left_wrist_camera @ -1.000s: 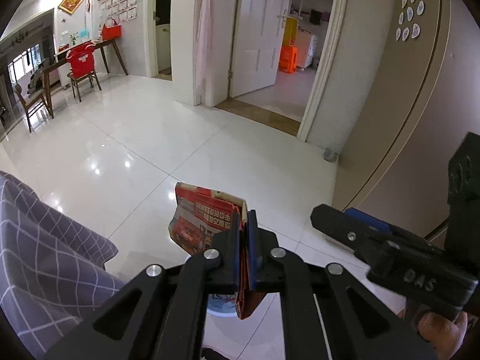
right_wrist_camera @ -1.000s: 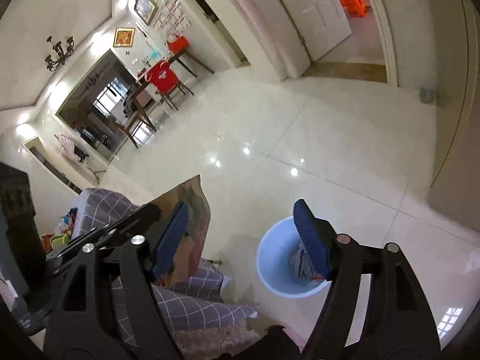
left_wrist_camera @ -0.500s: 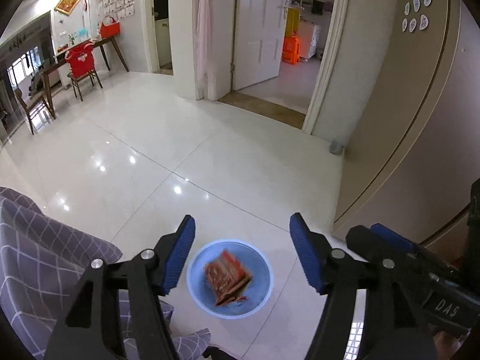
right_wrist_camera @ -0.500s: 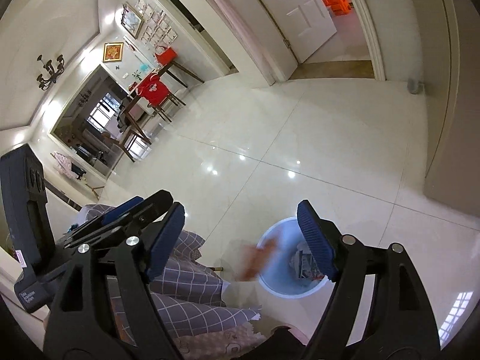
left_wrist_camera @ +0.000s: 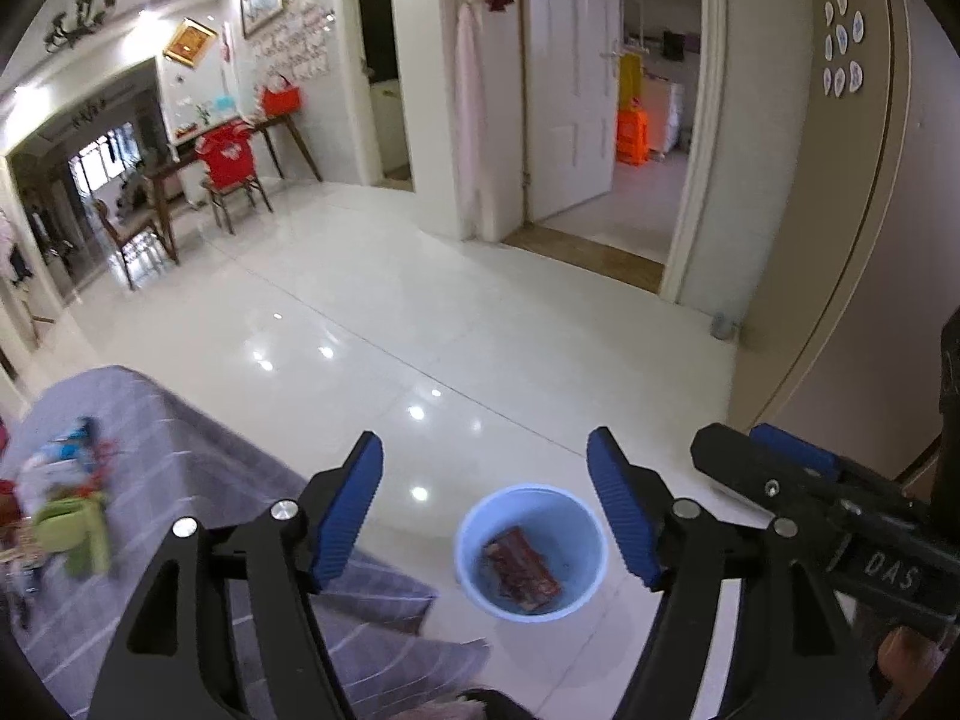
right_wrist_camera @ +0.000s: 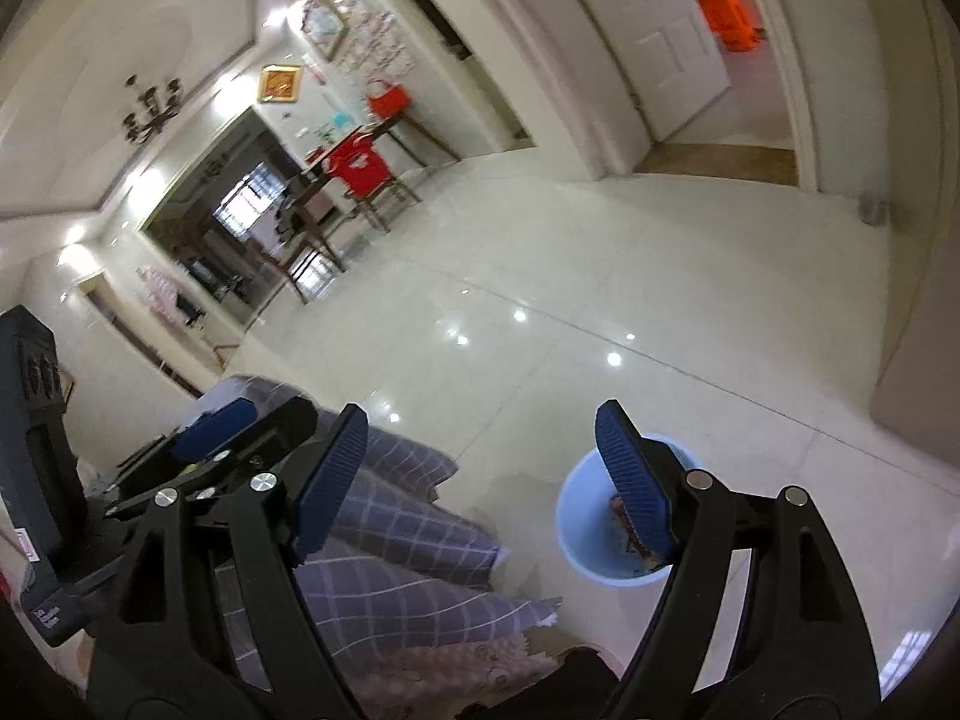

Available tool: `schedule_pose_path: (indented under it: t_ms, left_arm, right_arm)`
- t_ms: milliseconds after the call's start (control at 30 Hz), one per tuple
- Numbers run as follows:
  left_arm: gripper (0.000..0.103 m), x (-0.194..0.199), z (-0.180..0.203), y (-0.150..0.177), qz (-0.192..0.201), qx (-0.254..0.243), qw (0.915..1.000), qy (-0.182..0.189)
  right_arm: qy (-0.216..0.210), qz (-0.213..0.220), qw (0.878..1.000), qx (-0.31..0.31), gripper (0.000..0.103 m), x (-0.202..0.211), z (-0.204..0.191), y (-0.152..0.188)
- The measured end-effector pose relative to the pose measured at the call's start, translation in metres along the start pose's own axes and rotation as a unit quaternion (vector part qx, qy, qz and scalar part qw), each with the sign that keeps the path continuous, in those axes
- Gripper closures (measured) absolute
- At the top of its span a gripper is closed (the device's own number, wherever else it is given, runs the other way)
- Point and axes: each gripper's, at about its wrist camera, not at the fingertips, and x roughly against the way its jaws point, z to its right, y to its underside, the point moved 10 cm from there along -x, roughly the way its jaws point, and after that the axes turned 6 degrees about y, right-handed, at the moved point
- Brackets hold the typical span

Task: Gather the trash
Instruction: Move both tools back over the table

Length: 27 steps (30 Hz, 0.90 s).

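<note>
L tongs (left_wrist_camera: 485, 504) just opened wide, empty | R tongs (right_wrist_camera: 483, 474) wide, empty | red wrapper (left_wrist_camera: 521, 564) in blue bin (left_wrist_camera: 468, 534)

Pale blue bin (left_wrist_camera: 480, 525), red wrapper (left_wrist_camera: 522, 564), grey checked cloth (right_wrist_camera: 408, 552), glossy white floor (left_wrist_camera: 372, 312).

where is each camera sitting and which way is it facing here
Left wrist: rides the left gripper, angled down at the round light-blue plastic bin holding a red printed wrapper; the right gripper and a fingertip show at right.
Right wrist: rides the right gripper, facing the same glossy white tiled floor; the left gripper shows at left.
Shared: bin, grey checked cloth, floor.
</note>
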Motion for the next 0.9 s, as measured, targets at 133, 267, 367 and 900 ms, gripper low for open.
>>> schedule_pose_path:
  t_ms: [133,267,367,900]
  left_arm:
    - [0.029,0.043,-0.038,0.008,0.015,-0.002,0.9992,-0.038]
    - [0.029,0.093,-0.100,0.023,0.035,0.034,0.9960,-0.075]
    - [0.028,0.124,-0.151,0.040,0.041,0.070,0.9913,-0.103]
    - [0.028,0.248,-0.423,0.199,0.018,0.267,0.9348,-0.234]
  right_arm:
    - [-0.024,-0.009,0.999,0.043,0.025,0.002,-0.052,0.013]
    - [-0.055,-0.025,0.994,0.092,0.025,-0.002,-0.120,0.037]
    - [-0.081,-0.042,0.987,0.133,0.025,-0.010,-0.178,0.061]
    - [-0.201,-0.124,0.913,0.333,0.025,-0.058,-0.458,0.210]
